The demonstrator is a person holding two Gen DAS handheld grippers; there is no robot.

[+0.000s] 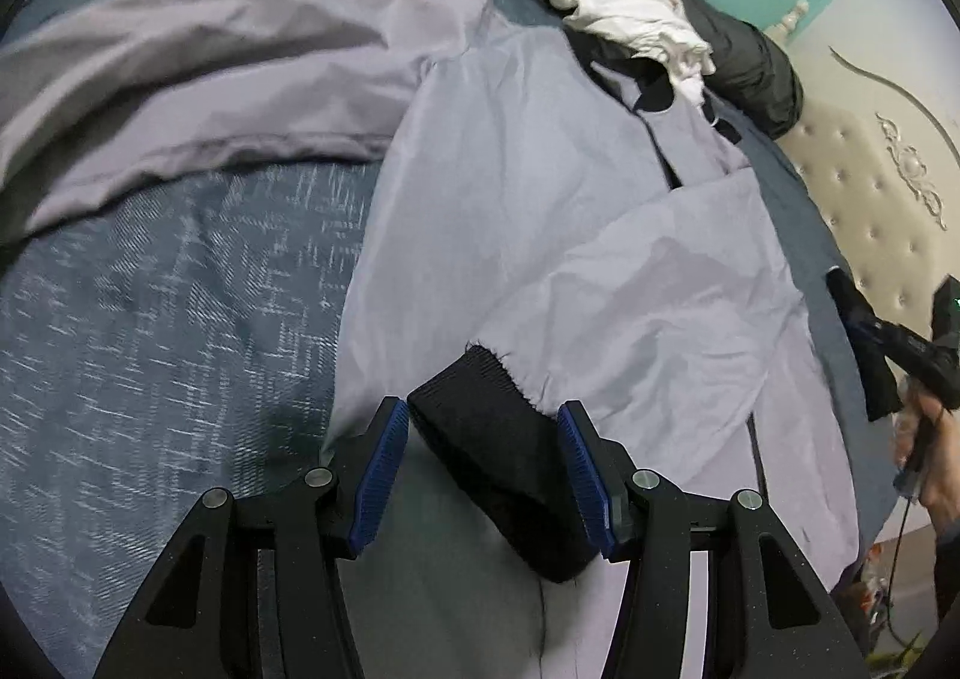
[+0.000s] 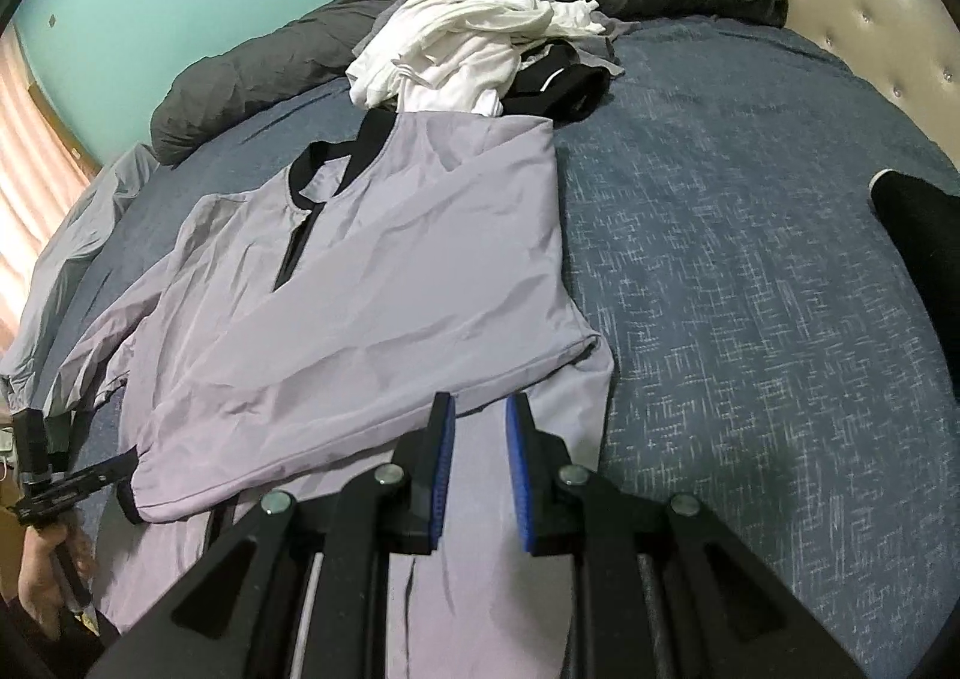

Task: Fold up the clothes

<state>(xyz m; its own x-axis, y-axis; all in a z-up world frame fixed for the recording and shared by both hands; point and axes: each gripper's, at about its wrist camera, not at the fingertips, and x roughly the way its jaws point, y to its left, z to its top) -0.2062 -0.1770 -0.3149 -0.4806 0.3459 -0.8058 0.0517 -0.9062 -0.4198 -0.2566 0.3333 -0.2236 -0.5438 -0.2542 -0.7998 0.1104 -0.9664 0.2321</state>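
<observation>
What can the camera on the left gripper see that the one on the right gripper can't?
Only the left wrist view shows the jacket's black ribbed cuff lying between the left gripper and its open blue pads, plus a carved ornament on the headboard.

Only the right wrist view shows the pinkish curtain, the jacket's black collar, and the right gripper above the hem with nothing between its pads.

Both show the lavender jacket, the white clothes, and the blue bedspread.
</observation>
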